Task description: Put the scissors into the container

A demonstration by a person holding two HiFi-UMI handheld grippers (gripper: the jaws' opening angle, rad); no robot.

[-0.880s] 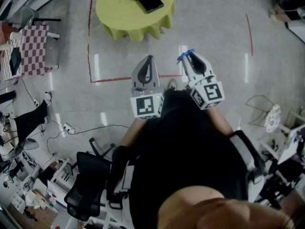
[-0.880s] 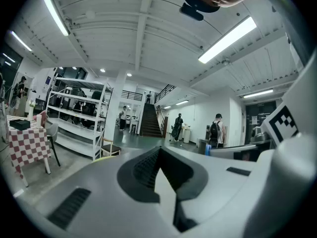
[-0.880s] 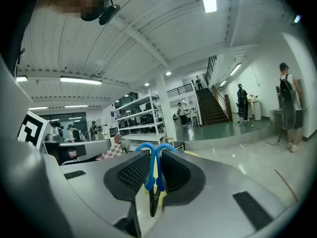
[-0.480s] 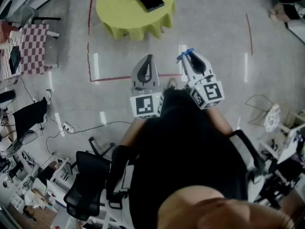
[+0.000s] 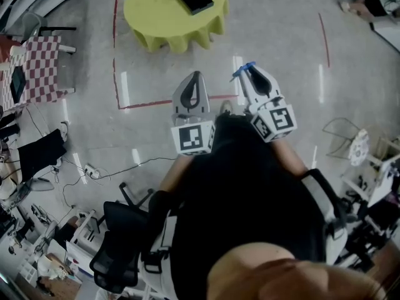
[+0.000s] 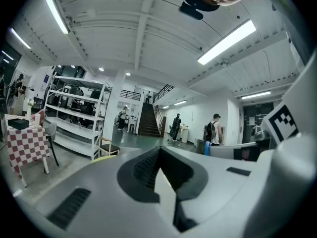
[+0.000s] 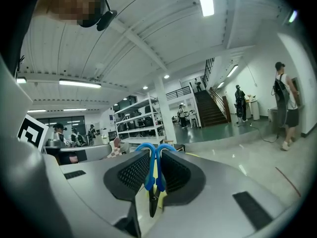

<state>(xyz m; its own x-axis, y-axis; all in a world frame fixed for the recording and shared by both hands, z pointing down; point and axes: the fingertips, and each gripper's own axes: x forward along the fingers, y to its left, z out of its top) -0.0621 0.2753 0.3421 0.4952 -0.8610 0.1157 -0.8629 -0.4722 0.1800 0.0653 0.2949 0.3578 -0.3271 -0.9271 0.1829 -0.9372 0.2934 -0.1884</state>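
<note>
R tongs [image 7: 154,155] clamped on blue-handled scissors [image 7: 151,177]; blades show only in right gripper view, head view just blue loops. L tongs [image 6: 159,155] together, empty. Dark container [image 5: 197,1] on yellow surface [image 5: 156,17], well apart.

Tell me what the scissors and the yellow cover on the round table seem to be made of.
Scissors: the handles look like smooth, slightly glossy blue plastic, uniform in colour. The dark blades below are probably metal, though too shadowed to be sure. Table cover: seemingly matte yellow-green fabric, since its edge hangs in soft scalloped folds.
</note>
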